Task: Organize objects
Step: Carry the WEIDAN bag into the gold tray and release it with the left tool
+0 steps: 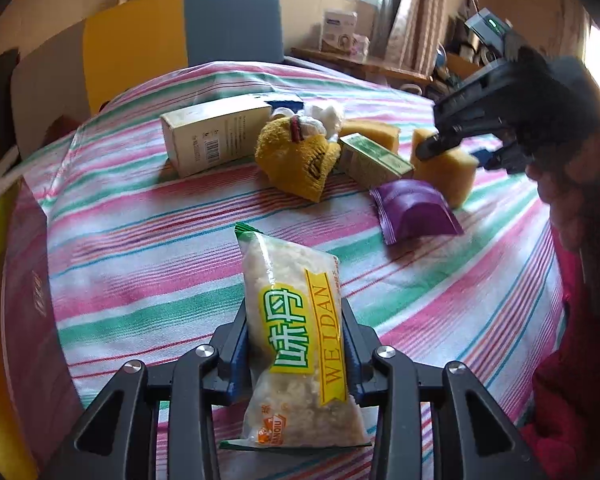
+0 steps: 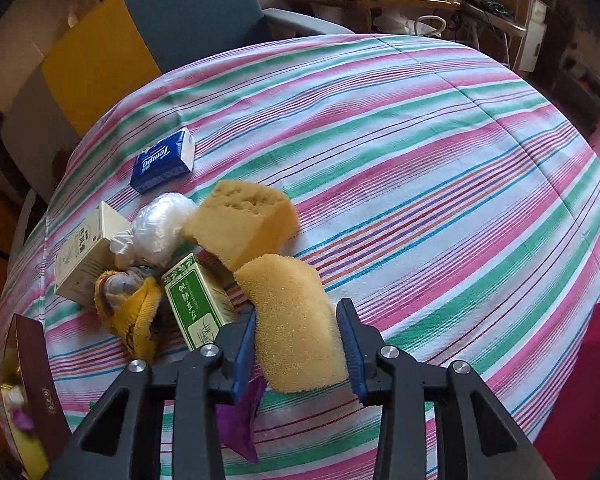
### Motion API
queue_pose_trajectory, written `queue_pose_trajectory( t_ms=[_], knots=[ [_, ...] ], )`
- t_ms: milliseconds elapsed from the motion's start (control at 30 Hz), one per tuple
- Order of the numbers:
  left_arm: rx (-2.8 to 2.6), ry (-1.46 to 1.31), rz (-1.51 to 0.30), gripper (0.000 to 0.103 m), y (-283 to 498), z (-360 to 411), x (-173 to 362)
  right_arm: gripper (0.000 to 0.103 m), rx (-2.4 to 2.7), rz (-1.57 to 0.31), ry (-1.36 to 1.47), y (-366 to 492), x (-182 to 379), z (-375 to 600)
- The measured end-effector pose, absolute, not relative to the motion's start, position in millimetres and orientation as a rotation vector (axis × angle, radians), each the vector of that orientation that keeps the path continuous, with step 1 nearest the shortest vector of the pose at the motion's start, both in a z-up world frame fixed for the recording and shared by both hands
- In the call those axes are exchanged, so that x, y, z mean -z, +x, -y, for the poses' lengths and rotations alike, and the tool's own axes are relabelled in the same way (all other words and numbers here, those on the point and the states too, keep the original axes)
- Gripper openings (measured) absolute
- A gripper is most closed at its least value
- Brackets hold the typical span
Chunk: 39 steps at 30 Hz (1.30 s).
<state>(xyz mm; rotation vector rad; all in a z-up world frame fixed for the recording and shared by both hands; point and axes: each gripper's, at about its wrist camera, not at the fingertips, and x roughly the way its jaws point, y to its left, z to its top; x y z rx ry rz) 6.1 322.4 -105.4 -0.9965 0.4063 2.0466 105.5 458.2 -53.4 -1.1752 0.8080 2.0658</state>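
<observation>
My left gripper (image 1: 294,344) is shut on a clear snack packet (image 1: 296,336) with a yellow-green label, held above the striped tablecloth (image 1: 148,240). My right gripper (image 2: 300,344) is shut on a yellow sponge (image 2: 296,320); it also shows in the left wrist view (image 1: 450,148), at the pile's right side, on that sponge (image 1: 448,166). The pile holds a second sponge (image 2: 240,224), a green box (image 2: 198,300), a yellow sock (image 2: 138,316), a white plastic bag (image 2: 160,228), a cream box (image 2: 86,256) and a purple packet (image 1: 414,212).
A blue Tempo tissue pack (image 2: 162,164) lies apart at the far left. A dark red box (image 2: 32,368) stands at the table's left edge, also in the left wrist view (image 1: 28,304). A blue and yellow chair (image 1: 188,28) stands behind the table. A person's red sleeve (image 1: 572,360) is at right.
</observation>
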Motion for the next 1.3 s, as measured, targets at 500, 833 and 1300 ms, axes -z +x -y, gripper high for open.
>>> queue_pose_trajectory(
  t_ms=[500,833,1300],
  knots=[
    [-2.175,-0.938,-0.257,0.038,6.5,-241.9,18.8,0.039,-2.075,-0.755,-1.198,99.6,53.0,-452.8],
    [-2.372,-1.029,-0.233,0.038,-22.0,-163.7,14.9,0.039,-2.084,-0.697,-1.223,97.4,52.2,-449.1],
    [-2.465,-1.241,-0.053,0.038,-67.1,-57.7,32.8,0.040,-2.090,-0.641,-1.246,95.2,51.5,-446.6]
  ],
)
